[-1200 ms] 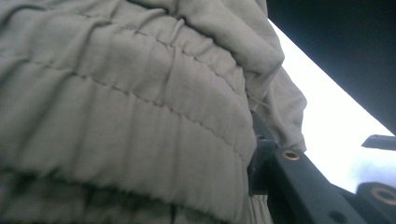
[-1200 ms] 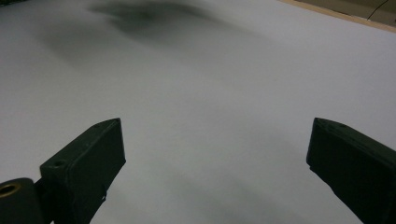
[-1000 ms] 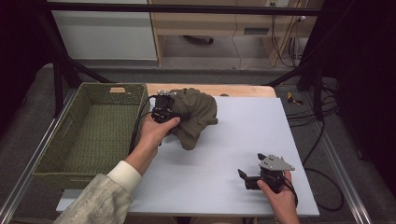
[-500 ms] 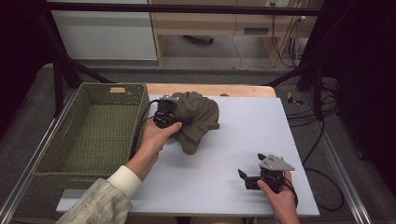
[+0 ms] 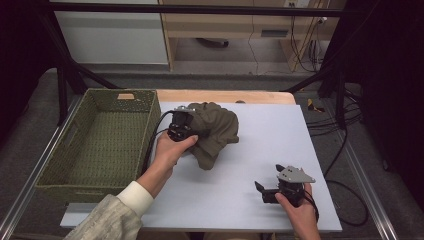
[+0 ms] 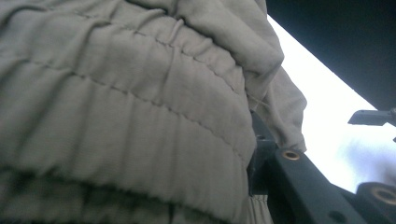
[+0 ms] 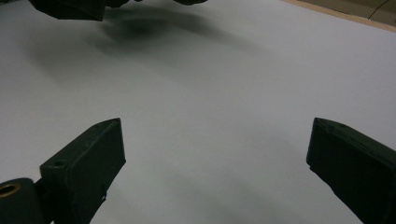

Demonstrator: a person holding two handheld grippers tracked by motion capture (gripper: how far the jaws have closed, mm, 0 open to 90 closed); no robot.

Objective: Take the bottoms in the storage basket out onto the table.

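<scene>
While a crumpled olive-green garment (image 5: 212, 131) is bunched near the far left part of the white tabletop (image 5: 260, 150), it is gripped by the left claw (image 5: 186, 126), whose jaws are clamped together on a fold of the cloth. Seen from the left claw's own camera, the ribbed, stitched fabric (image 6: 130, 107) is pressed right up against the lens, with one black jaw seen emerging from under its lower edge. The left hand (image 5: 170, 150), sleeved in pale knit with a white cuff, is wrapped around the tool, and a black cable (image 5: 152, 142) is trailed from it toward the edge of the tabletop.

Just beside the garment, to the left, a green woven basket (image 5: 62, 165) is set alongside the white surface; nothing can be made out inside it.

Well apart from the cloth, near the front right of the tabletop, the right claw (image 5: 270, 181) is held low in the right hand (image 5: 297, 207), a grey three-cornered plate carried on top. Its jaws are spread wide apart, and nothing but bare white surface is seen between them in the right claw's own view (image 7: 215, 154).
</scene>
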